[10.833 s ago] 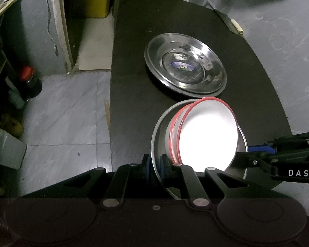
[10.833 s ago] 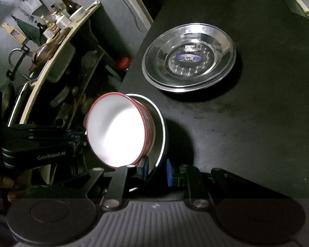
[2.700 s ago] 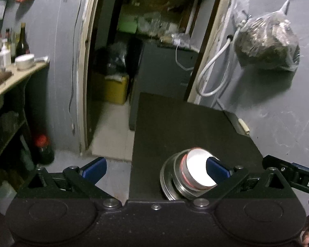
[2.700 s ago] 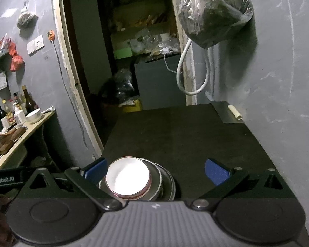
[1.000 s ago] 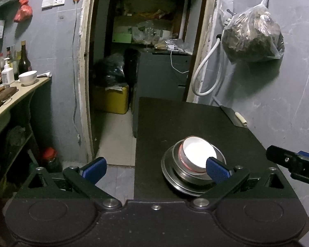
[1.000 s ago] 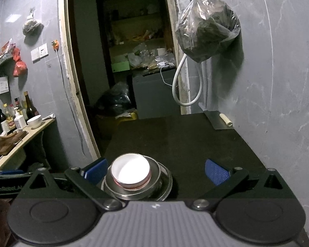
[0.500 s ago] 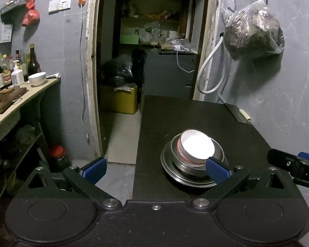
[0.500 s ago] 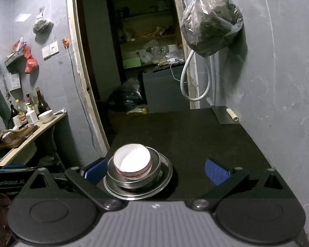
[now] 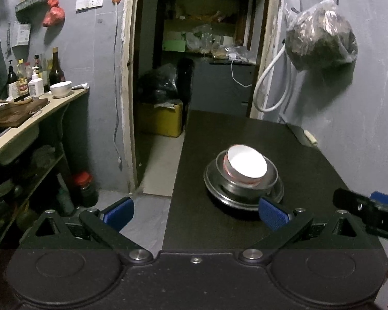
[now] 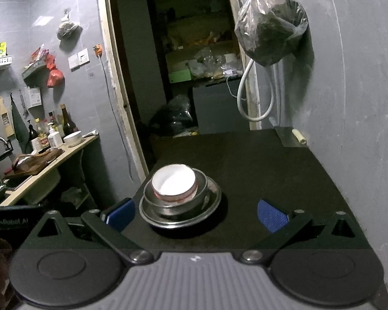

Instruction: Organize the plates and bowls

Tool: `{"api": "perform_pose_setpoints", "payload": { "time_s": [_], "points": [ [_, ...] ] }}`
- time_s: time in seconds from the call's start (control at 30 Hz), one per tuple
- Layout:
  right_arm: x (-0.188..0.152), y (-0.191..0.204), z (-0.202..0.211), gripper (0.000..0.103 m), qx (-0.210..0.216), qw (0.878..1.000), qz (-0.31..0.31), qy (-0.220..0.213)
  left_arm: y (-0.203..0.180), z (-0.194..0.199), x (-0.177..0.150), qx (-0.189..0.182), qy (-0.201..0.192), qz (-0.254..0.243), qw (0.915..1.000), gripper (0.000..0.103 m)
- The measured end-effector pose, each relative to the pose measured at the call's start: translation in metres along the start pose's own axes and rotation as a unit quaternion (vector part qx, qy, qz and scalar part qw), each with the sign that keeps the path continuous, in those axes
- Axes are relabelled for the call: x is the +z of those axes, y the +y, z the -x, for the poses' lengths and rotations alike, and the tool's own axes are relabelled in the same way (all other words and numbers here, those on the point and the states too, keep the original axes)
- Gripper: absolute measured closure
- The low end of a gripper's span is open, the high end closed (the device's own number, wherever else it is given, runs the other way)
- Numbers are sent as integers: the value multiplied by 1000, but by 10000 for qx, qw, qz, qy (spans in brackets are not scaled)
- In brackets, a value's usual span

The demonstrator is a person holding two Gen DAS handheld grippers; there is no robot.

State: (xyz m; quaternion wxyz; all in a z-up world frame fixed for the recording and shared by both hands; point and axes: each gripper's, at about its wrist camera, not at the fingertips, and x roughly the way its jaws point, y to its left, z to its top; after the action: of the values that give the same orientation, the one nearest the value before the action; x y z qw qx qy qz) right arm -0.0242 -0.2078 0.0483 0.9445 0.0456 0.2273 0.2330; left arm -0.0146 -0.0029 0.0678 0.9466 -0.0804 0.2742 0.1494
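On the black worktop (image 9: pixel 245 222) near its left edge, a red-rimmed white bowl (image 9: pixel 245 164) sits nested in a steel bowl (image 10: pixel 176 201) on a steel plate (image 9: pixel 243 196). The left gripper (image 9: pixel 195 210) and right gripper (image 10: pixel 195 213) are both spread wide, holding nothing.

Black table (image 9: pixel 245 134): stacked steel plates (image 9: pixel 214 188) on it.

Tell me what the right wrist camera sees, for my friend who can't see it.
A white bowl with a red rim sits inside a steel bowl on a round steel plate, stacked on a black table. The open right claw is near it, holding nothing.
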Motion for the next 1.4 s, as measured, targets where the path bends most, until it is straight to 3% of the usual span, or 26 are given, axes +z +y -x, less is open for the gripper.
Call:
{"api": "perform_pose_setpoints", "payload": {
  "time_s": [0.27, 0.73, 0.93, 1.4],
  "points": [
    [-11, 1, 6, 0, 6, 10000, 77, 32, -2, 5, -8, -17, 184, -112, 9998, 1],
    [-18, -7, 15, 0, -465, 9988, 173, 49, 1, -10, -16, -95, 125, -131, 9998, 1],
    [-17, -11, 14, 0, -448, 9989, 118, 105, -2, -12, -20, -89, -14, -354, 9993, 1],
    [-26, -7, 16, 0, -257, 9990, 286, 239, 0, -7, -38, -32, -65, -292, 9995, 1]
  ]
}}
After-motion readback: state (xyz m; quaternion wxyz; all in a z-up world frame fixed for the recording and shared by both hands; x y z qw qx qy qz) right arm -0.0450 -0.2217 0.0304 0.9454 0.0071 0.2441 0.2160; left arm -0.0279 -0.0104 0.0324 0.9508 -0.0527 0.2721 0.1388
